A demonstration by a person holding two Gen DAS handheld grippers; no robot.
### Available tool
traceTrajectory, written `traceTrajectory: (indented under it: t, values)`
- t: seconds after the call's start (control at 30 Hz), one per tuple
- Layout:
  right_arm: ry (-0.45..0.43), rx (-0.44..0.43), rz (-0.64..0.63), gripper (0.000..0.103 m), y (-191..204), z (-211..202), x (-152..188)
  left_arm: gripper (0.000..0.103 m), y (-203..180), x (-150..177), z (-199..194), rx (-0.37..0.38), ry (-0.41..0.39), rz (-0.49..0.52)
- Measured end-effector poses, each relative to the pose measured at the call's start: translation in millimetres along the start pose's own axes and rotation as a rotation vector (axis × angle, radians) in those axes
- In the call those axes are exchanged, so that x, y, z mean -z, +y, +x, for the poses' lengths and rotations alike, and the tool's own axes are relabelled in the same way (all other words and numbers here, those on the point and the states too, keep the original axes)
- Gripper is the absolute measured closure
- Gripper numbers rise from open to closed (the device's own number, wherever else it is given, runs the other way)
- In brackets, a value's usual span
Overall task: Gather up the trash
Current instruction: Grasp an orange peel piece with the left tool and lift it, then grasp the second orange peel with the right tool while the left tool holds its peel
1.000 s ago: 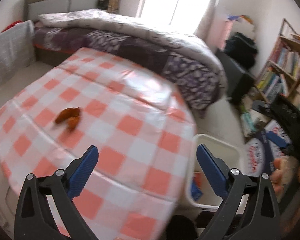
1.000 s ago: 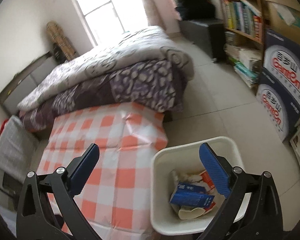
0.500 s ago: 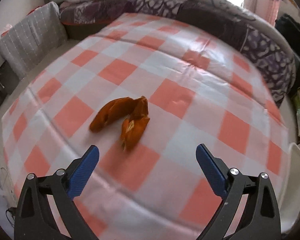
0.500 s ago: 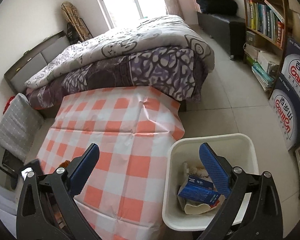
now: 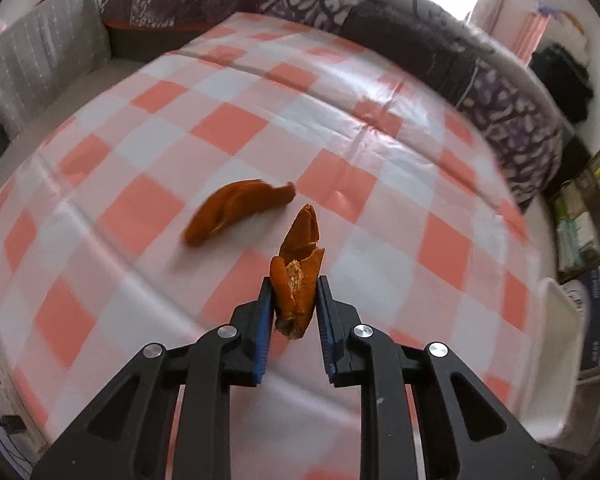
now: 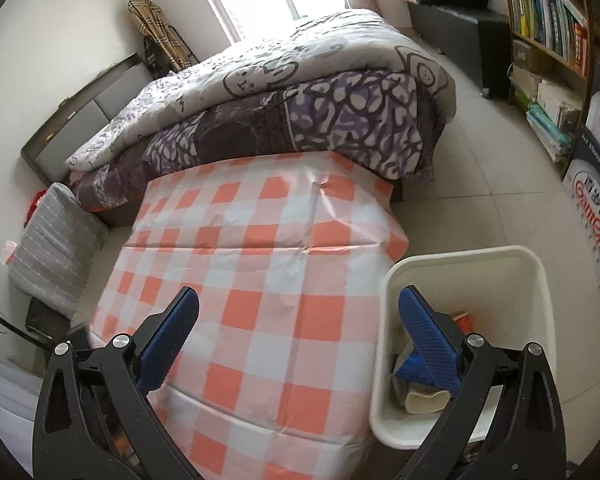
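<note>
L gripper (image 5: 294,292): jaws have just been closing and are now clamped on an orange peel piece (image 5: 298,276), blue pads pressing its two sides. The peel stands roughly upright between them, pointed tip up, pale inner pith facing the cam, lower end hanging a bit below the pads. Whether its tip still touches the cloth can't be told.

Just beyond and to the left, a second peel piece (image 5: 236,208) lies flat on the checked tablecloth (image 5: 148,216) (orange-and-white squares, glossy, creased), apart from the held one. At the right edge of this view, part of the white bin (image 5: 556,360) shows beside the table.

R gripper (image 6: 298,328): jaws wide apart, nothing between the pads, touching nothing. It hangs over the near table edge, right finger in front of the bin (image 6: 464,276), which sits on the floor tight against the table's side. Inside the bin: a blue carton (image 6: 410,364) and some pale scraps.

Farther back, a bed with a purple-and-grey quilt (image 6: 300,112) butts against the table's far end. Grey cushion (image 6: 56,240) to the left, bookshelf (image 6: 548,16) to the right, window behind.
</note>
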State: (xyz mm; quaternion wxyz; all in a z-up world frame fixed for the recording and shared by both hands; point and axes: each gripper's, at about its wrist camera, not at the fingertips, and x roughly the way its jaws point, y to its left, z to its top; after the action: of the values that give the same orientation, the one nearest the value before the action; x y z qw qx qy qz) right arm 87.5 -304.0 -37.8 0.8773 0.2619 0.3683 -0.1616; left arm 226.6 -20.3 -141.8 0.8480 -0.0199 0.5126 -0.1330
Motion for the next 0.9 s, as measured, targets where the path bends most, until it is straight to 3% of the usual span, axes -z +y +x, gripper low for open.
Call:
traceTrajectory:
  t: [0.17,0.37,0.5,0.67,0.77,0.9]
  values:
    - [0.048,-0.035,-0.024,0.007,29,13,16,0.082,14,21,-72,-0.007,-0.088,-0.009]
    - [0.106,-0.01,-0.11,0.007,68,38,44,0.082,35,49,-148,0.022,-0.217,-0.103]
    - [0.133,0.016,-0.202,0.007,92,55,61,0.082,54,57,-173,-0.009,-0.304,-0.127]
    - [0.181,0.031,-0.29,0.007,126,78,78,0.082,89,57,-185,-0.019,-0.325,-0.204]
    - [0.219,0.028,-0.288,0.007,144,92,87,0.082,103,56,-196,-0.033,-0.356,-0.215]
    - [0.26,0.002,-0.191,0.007,173,117,99,0.082,121,50,-204,-0.024,-0.382,-0.257]
